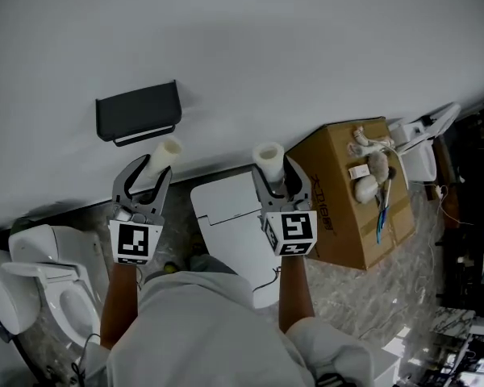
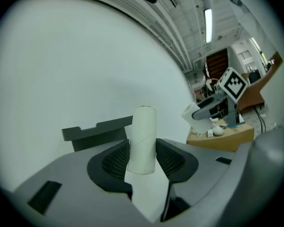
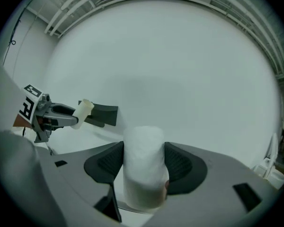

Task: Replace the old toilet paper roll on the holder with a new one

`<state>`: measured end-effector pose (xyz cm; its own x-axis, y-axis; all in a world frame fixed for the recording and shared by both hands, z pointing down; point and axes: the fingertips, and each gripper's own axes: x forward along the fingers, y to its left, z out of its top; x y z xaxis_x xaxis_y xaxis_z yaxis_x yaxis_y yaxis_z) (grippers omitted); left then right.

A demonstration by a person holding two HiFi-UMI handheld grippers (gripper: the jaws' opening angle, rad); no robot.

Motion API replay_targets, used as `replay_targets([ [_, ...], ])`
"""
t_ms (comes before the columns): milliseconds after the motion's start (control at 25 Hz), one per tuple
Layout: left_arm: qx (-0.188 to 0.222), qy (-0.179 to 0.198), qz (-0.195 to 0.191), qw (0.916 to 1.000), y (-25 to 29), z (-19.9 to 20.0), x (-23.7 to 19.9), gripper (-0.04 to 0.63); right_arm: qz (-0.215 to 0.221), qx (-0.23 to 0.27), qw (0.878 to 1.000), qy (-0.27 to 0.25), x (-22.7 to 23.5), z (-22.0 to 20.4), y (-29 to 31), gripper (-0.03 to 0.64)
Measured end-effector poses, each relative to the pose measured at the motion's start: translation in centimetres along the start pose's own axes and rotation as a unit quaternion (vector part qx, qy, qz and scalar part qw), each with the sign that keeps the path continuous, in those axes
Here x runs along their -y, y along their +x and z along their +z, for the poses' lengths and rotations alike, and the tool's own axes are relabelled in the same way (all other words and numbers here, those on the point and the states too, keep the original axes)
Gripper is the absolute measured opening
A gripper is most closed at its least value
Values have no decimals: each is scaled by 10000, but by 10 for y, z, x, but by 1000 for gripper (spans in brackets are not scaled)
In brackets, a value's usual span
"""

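Left gripper view: jaws narrow, tight on cardboard tube (image 2: 143, 138)

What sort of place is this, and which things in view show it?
Probably a washroom corner mocked up in a workshop, not a home bathroom: a black paper holder on the white wall, a toilet on the stone floor, and a cardboard box nearby.

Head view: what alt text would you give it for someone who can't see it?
Seen from above, a person's left gripper grips an empty cardboard tube and the right gripper a fresh white roll, near a dark holder on a white wall. A cardboard box stands at right, a toilet at lower left.
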<state>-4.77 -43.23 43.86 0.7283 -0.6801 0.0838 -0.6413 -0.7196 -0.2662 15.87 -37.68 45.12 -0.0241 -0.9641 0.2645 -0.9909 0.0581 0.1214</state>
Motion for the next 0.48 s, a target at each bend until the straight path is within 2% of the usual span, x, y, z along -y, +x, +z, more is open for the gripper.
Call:
replay_targets([
  [80,268,-479,133,9984,-10,6,-11,192,81,-9,9999,-126,-6,2,6,271],
  [160,204,-711,252,9969,-20,4,-22,192,141,-43,9994,-300,-12,2,10,270],
  [320,33,-713,505,9962,-36,-5,-37,192,205,-168,9938,-1077,-23,3,17,270],
  [480,-112,-881,711,9935,-50,-15,-51,192,302,-300,9740,-2225,-39,8,30,270],
])
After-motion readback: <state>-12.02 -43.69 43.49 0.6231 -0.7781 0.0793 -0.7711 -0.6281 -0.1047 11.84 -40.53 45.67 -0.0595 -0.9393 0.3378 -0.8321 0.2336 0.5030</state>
